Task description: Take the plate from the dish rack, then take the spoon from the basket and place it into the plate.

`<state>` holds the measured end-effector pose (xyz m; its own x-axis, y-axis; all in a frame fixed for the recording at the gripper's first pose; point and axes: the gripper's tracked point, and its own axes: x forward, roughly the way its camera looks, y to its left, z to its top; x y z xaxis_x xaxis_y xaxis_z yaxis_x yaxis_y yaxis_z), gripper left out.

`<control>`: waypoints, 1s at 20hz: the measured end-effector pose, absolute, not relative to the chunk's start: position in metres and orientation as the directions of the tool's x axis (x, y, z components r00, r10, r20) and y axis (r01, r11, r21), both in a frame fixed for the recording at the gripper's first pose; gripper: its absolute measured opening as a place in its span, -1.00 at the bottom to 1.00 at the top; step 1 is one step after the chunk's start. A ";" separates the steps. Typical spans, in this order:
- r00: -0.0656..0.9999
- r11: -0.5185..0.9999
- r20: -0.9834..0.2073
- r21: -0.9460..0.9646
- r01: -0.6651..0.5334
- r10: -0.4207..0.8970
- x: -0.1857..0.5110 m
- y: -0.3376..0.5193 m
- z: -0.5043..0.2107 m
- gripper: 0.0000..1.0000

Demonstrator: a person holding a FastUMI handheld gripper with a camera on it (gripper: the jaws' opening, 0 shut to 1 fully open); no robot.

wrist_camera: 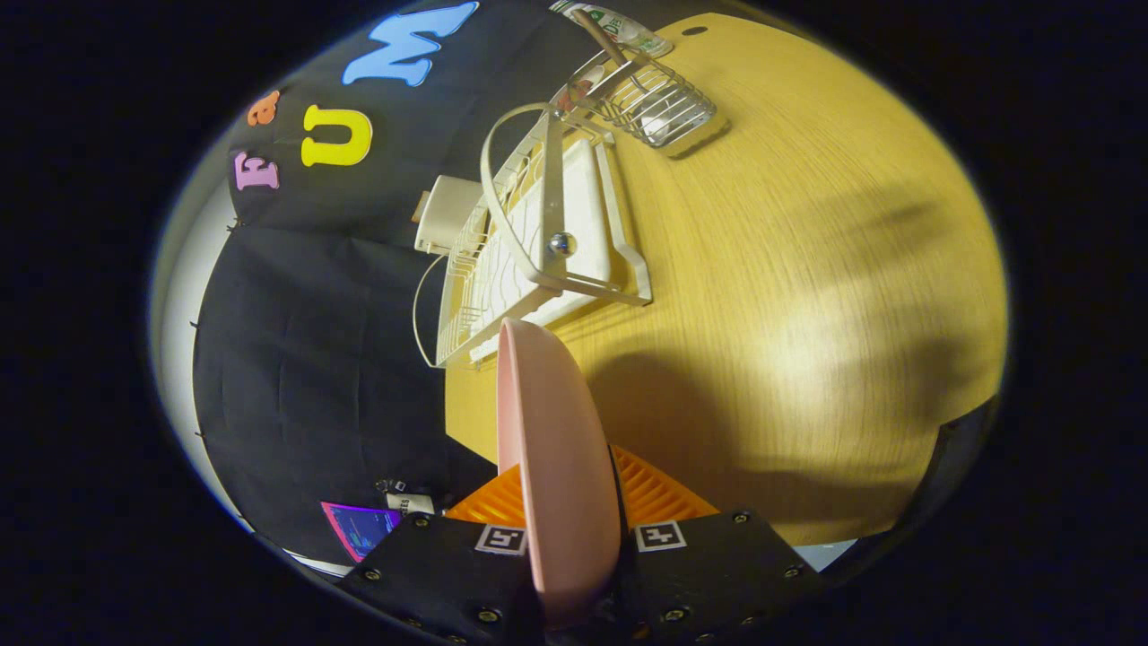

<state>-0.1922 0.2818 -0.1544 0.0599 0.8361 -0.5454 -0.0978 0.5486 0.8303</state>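
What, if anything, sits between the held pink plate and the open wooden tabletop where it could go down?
Nothing visible. The tool is shut on the round pink plate, held edge-on. The white wire dish rack and the small metal wire basket sit beyond it; the light wooden tabletop beside them is bare.

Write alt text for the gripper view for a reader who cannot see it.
The gripper is shut on a pink plate, held edge-on between its fingers above a wooden table. Beyond the plate stands a white dish rack, and past that a wire basket with a spoon in it.
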 end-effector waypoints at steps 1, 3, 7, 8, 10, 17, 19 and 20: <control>0.066 0.559 -0.555 0.825 -0.088 0.829 -0.192 0.281 -0.162 -0.44; 0.066 0.562 -0.559 0.825 -0.063 0.827 -0.195 0.283 -0.173 -0.43; 0.073 0.571 -0.568 0.821 -0.027 0.820 -0.196 0.286 -0.180 -0.43; 0.071 0.566 -0.564 0.824 -0.018 0.823 -0.196 0.292 -0.182 -0.44; 0.055 0.556 -0.556 0.831 0.011 0.829 -0.194 0.300 -0.181 -0.42; 0.081 0.549 -0.549 0.836 0.024 0.832 -0.185 0.297 -0.170 0.48; 0.082 0.555 -0.555 0.831 0.025 0.828 -0.182 0.290 -0.170 0.48; 0.083 0.557 -0.557 0.830 0.025 0.826 -0.182 0.286 -0.170 0.48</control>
<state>-0.1817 0.2865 -0.1699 0.0825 0.8262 -0.5573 0.0246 0.5573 0.8299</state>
